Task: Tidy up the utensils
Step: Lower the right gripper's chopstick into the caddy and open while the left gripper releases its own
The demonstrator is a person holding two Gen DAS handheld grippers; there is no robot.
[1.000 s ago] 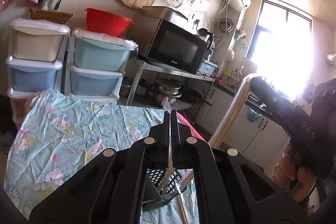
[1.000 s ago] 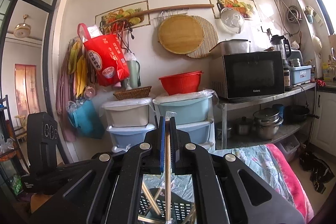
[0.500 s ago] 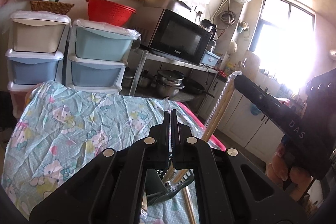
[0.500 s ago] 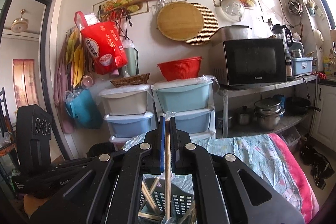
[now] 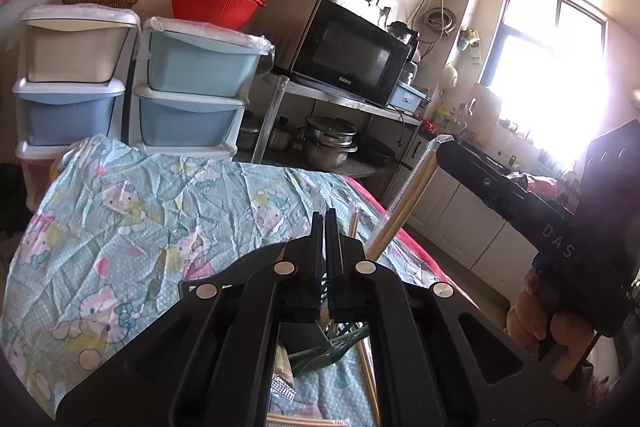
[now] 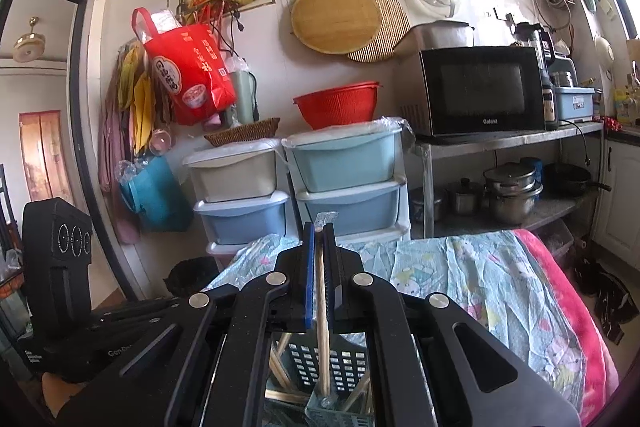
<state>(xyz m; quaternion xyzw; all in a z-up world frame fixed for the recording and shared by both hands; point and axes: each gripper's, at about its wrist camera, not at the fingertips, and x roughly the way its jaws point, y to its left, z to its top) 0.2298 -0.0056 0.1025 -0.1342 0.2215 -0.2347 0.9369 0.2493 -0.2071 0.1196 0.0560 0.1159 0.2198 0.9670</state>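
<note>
the left claw (image 5: pixel 325 217) has its jaws nearly together, only a thin clear wrapper tip poking out between them; whether it grips anything i cannot tell. just below it the dark slotted utensil basket (image 5: pixel 332 345) sits on the kitty-print cloth (image 5: pixel 120 227) covering the counter. right of it, the right claw (image 6: pixel 319 233) pinches a wrapped pair of chopsticks (image 6: pixel 323 327), upright, lower end down in the basket among other chopsticks. behind both: stacked drawers (image 6: pixel 344 183), a microwave (image 6: pixel 480 91).
</note>
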